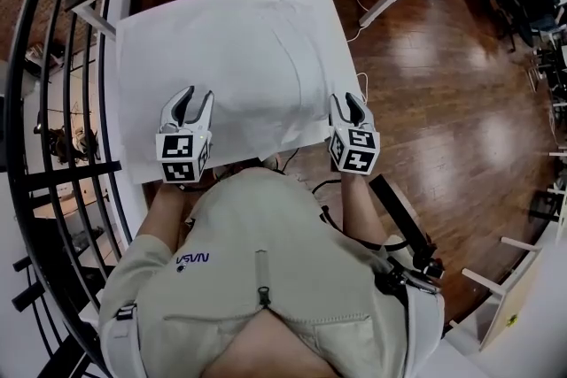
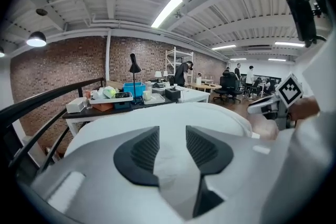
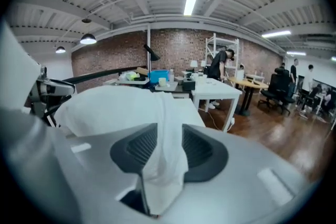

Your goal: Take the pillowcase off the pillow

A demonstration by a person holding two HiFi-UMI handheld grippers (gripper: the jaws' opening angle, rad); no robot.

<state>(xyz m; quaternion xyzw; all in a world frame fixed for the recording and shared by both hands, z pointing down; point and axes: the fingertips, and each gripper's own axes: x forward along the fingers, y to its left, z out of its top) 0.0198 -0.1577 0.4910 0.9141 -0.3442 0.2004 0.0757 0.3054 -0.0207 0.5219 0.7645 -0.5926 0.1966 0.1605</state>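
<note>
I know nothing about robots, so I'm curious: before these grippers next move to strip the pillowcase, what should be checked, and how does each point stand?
1. Left gripper at the pillow's near edge: ok.
2. Right gripper at the near right corner: ok.
3. Left jaws pinching the pillowcase: not ok; they stand apart, with the cloth loose between them.
4. Right jaws pinching the pillowcase: not ok; they stand apart, with a fold hanging between them.
5. Which end the pillowcase opens at: cannot tell.
</note>
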